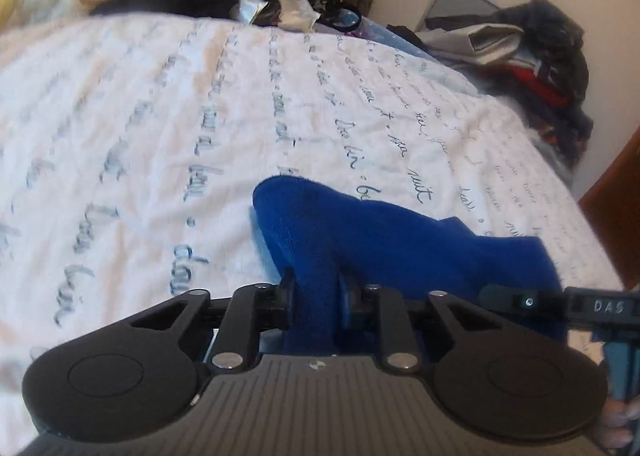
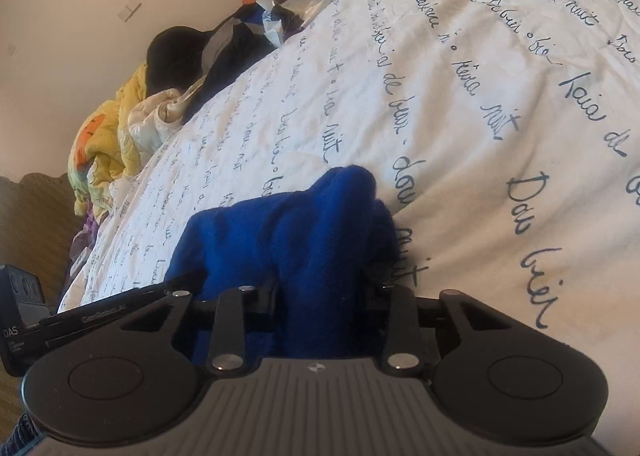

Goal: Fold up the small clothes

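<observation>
A: Blue fleece, in the left wrist view: the left tongs are pinched nearly closed on a bunched fold of the blue garment, which trails toward 3 o'clock over the bed.

B: Right wrist view: the right tongs clamp a thick wad of it too, peaking at 12 o'clock. Bunched grips risk a lopsided fold, or fleece slipping free if they pull apart.
</observation>
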